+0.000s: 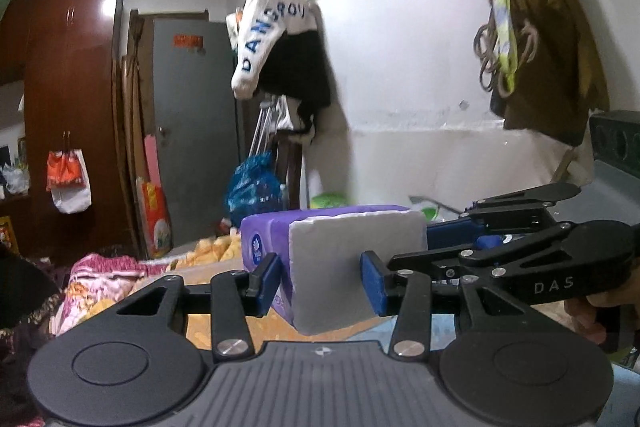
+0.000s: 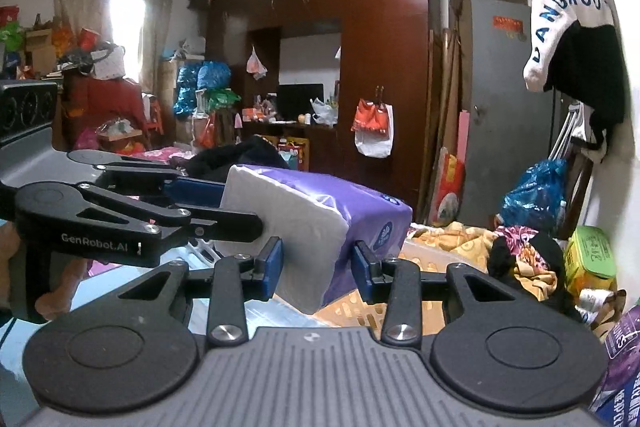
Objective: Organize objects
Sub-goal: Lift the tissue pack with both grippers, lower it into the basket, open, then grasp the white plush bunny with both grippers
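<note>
**Tissue Pack Carried Between Two Grippers**

Both grippers gripped the same purple tissue pack (image 1: 340,259), which was held in the air, above what looked like a yellow basket (image 2: 360,309) and rumpled bedding (image 1: 104,275). The left gripper (image 1: 320,281) had its blue fingers (image 1: 267,281) pressed against the two sides of the pack's white end, closed only as far as the pack's width allowed. The right gripper (image 2: 318,269) clamped the pack in the same way at a neighbouring corner, one finger on the white end, the other on the purple face (its black linkage showed at the right edge of the left wrist view).

A doubled hold probably suited a soft, bulky pack: one pair of narrow fingers might have let it sag or twist. It also looked like a possible hand-over from one gripper to the other, though the frames did not settle which.

The pack sat deep between each pair of fingers, tilted slightly, its printed purple wrapper pointing away toward the brown wardrobe (image 2: 380,67). No table was visible beneath it.
</note>
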A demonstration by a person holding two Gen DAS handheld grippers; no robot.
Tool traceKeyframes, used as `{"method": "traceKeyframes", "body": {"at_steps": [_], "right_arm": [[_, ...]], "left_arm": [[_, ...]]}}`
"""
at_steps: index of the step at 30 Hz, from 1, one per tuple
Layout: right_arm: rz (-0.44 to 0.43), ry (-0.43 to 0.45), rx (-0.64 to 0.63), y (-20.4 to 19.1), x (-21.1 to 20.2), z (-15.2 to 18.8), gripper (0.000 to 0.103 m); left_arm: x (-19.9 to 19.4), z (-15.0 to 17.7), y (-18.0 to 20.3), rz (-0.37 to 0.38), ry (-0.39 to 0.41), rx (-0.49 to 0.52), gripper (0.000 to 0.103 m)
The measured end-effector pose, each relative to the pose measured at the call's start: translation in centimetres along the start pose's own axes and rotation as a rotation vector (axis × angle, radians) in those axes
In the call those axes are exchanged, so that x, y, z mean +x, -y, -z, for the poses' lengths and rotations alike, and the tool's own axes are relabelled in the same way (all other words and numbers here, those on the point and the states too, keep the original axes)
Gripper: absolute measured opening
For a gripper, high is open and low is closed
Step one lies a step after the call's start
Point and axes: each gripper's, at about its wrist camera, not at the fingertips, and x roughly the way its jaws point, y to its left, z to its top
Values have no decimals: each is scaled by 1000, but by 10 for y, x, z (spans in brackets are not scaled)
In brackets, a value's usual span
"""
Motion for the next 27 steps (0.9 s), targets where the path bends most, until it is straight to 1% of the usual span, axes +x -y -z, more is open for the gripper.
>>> {"method": "traceKeyframes", "body": {"at_steps": [2,3,4,5,6,7,8,9,10,12,14,16,18,20,22,24,26,27], "right_arm": [[9,-16,8,0,-1,-1,46],[42,-7,8,0,-6,-2,56],[69,6,5,-2,-11,-3,73],[88,15,4,-1,-18,-2,83],[103,25,20,-1,-28,-2,96],[107,28,50,0,-39,0,100],[100,31,85,1,-49,2,102],[82,45,116,3,-64,7,103],[85,59,142,3,-77,13,103],[91,59,193,2,-101,30,103],[85,46,263,4,-117,48,103],[63,6,347,3,-129,69,103],[45,7,386,0,-138,89,103],[32,7,384,-5,-143,102,103],[36,26,377,-13,-143,109,103],[52,31,321,-20,-138,101,103],[111,50,269,-27,-130,88,103],[111,52,252,-28,-124,82,103]], "left_arm": [[3,-1,-4,-23,-13,-24,49],[2,-2,-5,-45,-7,-36,50],[-3,-2,-7,-61,5,-48,54],[-10,-3,-8,-71,23,-56,59],[-19,-3,-8,-81,41,-55,69],[-30,-4,-7,-99,65,-50,75],[-44,-2,-5,-112,92,-47,78],[-58,0,-3,-108,109,-46,85],[-72,4,-1,-100,118,-59,89],[-97,16,6,-79,114,-85,93],[-118,35,15,-73,95,-100,93],[-131,54,23,-48,69,-104,93],[-141,77,28,-50,41,-134,93],[-145,94,30,-33,18,-177,93],[-139,102,34,-3,1,-189,93],[-128,104,40,-1,-19,-183,93],[-114,102,47,-4,-36,-171,93],[-107,101,48,-8,-40,-182,93]]}}
